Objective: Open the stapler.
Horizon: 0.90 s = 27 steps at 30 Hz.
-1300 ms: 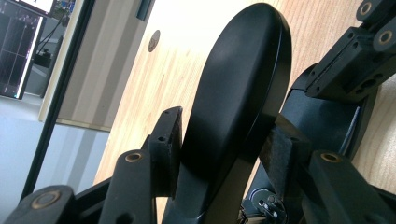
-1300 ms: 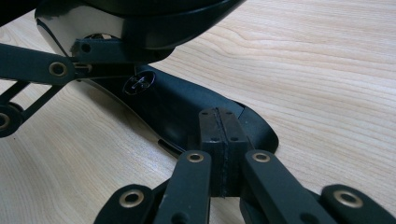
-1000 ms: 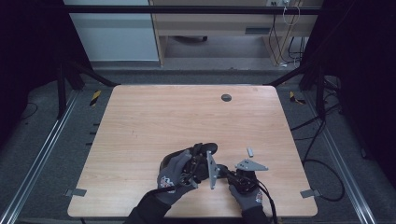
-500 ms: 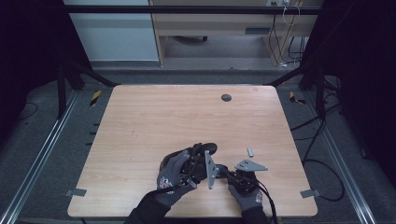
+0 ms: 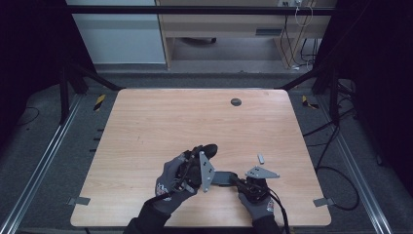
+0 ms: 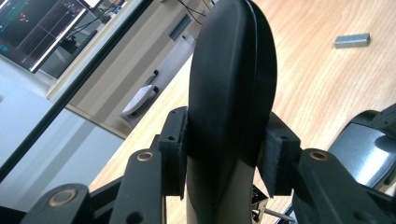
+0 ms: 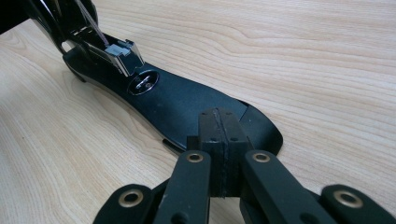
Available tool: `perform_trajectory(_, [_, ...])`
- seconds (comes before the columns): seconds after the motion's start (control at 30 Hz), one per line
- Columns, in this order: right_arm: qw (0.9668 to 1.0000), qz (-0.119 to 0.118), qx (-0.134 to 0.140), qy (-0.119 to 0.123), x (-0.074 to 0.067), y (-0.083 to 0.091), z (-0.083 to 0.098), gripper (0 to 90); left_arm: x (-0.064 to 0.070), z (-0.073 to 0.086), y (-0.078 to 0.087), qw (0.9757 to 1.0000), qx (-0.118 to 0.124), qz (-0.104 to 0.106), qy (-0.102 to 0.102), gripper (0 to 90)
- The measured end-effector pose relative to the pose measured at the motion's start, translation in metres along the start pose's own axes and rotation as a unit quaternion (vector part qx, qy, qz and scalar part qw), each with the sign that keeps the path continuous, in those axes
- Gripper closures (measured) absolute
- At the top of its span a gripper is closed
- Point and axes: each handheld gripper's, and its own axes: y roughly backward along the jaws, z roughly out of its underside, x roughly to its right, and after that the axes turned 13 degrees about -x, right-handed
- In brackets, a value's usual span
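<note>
The black stapler (image 5: 221, 178) lies opened on the light wooden table (image 5: 160, 122), near its 6 o'clock edge. Its flat base (image 7: 187, 105) rests on the tabletop; its upper arm (image 6: 231, 93) stands raised at the base's 9 o'clock end. The small grey staple strip (image 5: 261, 158) lies at 1 o'clock from the base, apart from it. The round dark grommet (image 5: 235, 102) sits near the 12 o'clock edge.

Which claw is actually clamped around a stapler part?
The left claw: it squeezes the raised top arm. The right claw is shut empty, tips on the flat base.
</note>
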Motion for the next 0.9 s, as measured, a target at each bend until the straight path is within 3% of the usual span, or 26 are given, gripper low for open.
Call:
perform_trajectory(0.2, [1.0, 0.001, -0.001, 0.002, 0.0, 0.0, 0.0, 90.0, -0.015, 0.009, 0.007, 0.9993, 0.01, 0.005, 0.036, 59.1])
perform_trajectory(0.6, [1.0, 0.002, 0.0, 0.002, 0.0, 0.0, 0.0, 90.0, -0.025, 0.018, 0.014, 0.9981, 0.02, 0.0, 0.059, 59.7])
perform_trajectory(0.9, [1.0, 0.002, -0.001, 0.002, -0.001, 0.0, 0.0, 90.0, -0.036, 0.027, 0.019, 0.9955, 0.026, 0.007, 0.091, 59.9])
